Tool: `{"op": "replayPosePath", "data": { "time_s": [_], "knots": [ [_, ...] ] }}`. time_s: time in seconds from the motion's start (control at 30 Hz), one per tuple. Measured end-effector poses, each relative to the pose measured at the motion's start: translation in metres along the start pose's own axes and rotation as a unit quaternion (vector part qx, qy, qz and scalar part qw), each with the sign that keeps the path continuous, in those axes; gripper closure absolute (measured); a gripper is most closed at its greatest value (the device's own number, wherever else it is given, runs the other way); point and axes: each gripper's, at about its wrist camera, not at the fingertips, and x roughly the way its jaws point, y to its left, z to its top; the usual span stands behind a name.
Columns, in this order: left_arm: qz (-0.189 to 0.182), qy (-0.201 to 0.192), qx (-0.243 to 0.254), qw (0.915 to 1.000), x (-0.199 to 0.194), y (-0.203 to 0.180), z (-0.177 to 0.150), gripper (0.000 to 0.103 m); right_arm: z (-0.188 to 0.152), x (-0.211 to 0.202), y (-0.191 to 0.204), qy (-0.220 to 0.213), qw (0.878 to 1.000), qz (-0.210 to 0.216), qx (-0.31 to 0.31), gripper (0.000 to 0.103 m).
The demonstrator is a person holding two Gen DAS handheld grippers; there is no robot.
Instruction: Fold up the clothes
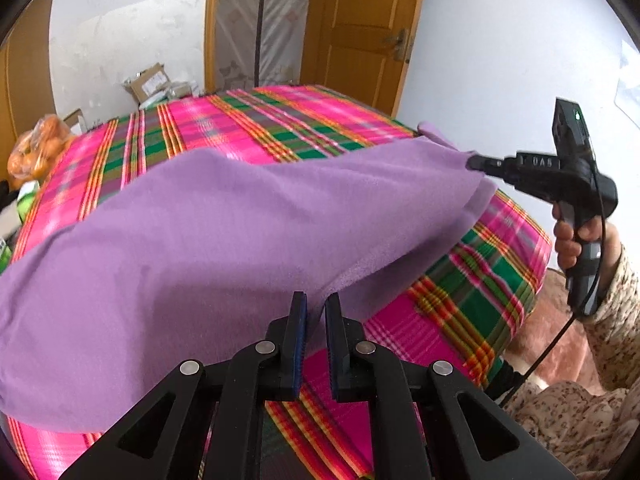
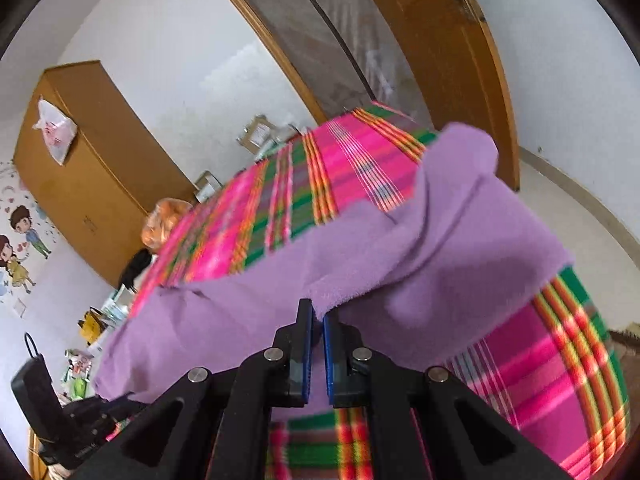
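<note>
A plaid sheet (image 1: 280,128) in pink, green and orange covers the bed, and over it hangs the purple garment (image 1: 200,240), lifted off the surface and stretched between the two tools. The left gripper (image 1: 316,312) pinches the cloth's near edge at about six o'clock in its own view. The right gripper (image 2: 318,316) clamps a corner likewise — from the left camera it sits at three o'clock, a hand (image 1: 572,240) squeezing its handle.

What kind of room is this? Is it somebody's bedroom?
Probably a bedroom at home: a bed under a bright plaid cover, a wooden wardrobe, a wooden door, and cartoon stickers on the wall.
</note>
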Motion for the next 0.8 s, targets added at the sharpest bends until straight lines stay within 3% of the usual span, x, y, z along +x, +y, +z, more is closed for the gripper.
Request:
{"op": "replayPosePath", "data": {
  "time_s": [0.27,0.53,0.67,0.8],
  "knots": [
    [0.002,0.025,-0.004,0.9997,0.01,-0.001,-0.007,0.094,-0.02,0.017,-0.02,0.032,0.999,-0.015,0.014,0.097],
    [-0.007,0.045,-0.024,0.9987,0.014,0.003,-0.014,0.094,-0.027,0.014,-0.025,0.034,0.999,-0.018,0.001,0.097],
    [-0.017,0.046,-0.032,0.9983,0.011,0.005,-0.012,0.094,-0.028,0.009,-0.025,0.038,0.999,-0.021,-0.004,0.096],
    [-0.044,0.019,-0.044,0.9979,-0.002,0.005,-0.005,0.094,-0.026,-0.001,-0.028,0.031,0.999,-0.027,-0.007,0.094]
  ]
}}
